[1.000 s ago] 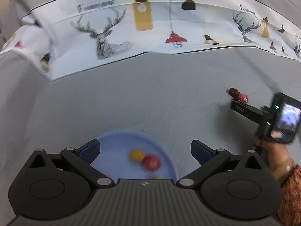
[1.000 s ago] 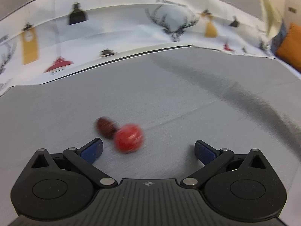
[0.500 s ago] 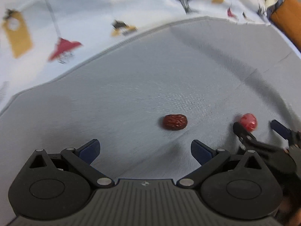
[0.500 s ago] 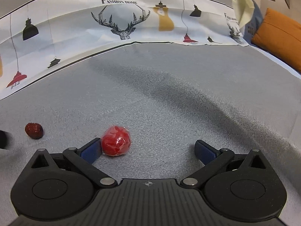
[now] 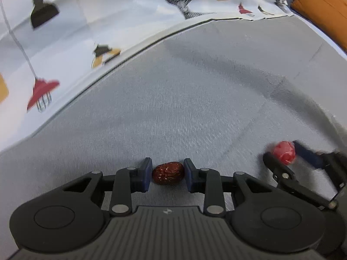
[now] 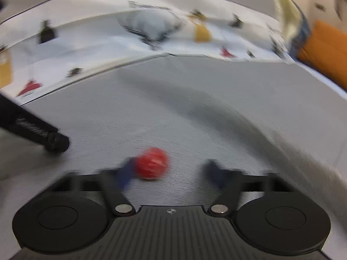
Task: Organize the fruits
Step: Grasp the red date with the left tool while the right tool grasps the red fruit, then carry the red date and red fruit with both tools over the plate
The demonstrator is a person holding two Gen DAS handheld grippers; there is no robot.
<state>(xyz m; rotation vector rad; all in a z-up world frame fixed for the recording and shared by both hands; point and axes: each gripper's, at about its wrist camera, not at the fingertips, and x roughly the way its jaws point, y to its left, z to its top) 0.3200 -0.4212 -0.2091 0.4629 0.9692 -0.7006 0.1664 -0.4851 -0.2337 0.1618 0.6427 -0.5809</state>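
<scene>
A dark red wrinkled date [image 5: 168, 172] lies on the grey cloth between the pads of my left gripper [image 5: 168, 174], which is shut on it. A round bright red fruit [image 6: 152, 163] lies on the cloth between the fingers of my right gripper [image 6: 168, 173]. It touches the left finger, and a gap remains on its right side. The right wrist view is blurred. The red fruit [image 5: 283, 152] and my right gripper [image 5: 286, 156] also show at the right in the left wrist view.
A white cloth [image 5: 108, 21] printed with deer and lamps lies behind the grey cloth [image 5: 195, 108]. An orange cushion [image 5: 325, 10] is at the far right. The black body of the left gripper [image 6: 32, 127] enters the right wrist view from the left.
My left gripper swung from above the blue bowl to the date and closed on it. My right gripper moved so the red fruit sits between its fingers, which have narrowed.
</scene>
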